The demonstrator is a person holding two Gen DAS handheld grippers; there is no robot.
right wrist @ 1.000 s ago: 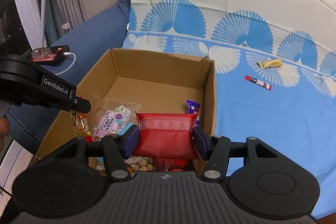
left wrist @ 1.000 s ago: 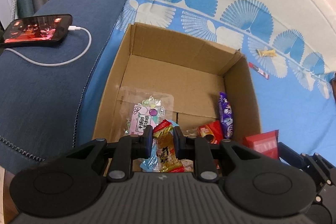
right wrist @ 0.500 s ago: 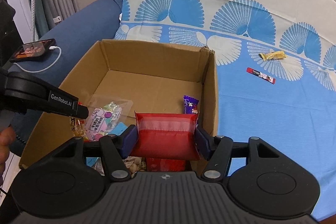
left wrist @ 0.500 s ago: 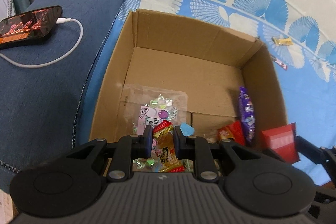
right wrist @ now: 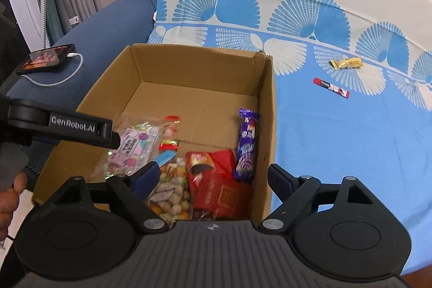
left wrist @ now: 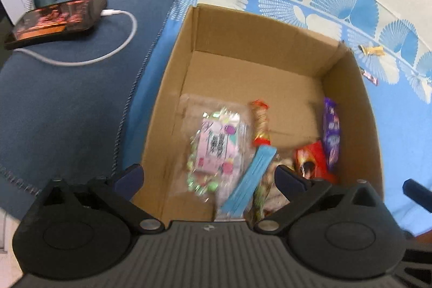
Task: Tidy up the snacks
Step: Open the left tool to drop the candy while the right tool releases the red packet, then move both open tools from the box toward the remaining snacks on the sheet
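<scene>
Both grippers [left wrist: 208, 176] [right wrist: 209, 177] opening above cardboard box [right wrist: 266, 109], far half bare

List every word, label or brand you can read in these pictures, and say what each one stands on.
"GenRobot.AI": white letters on the side of the left gripper.
Pink label on the clear candy bag: dark characters, too blurred to read.
Purple snack bar, red packet, red stick sachet: print too small to read.
</scene>
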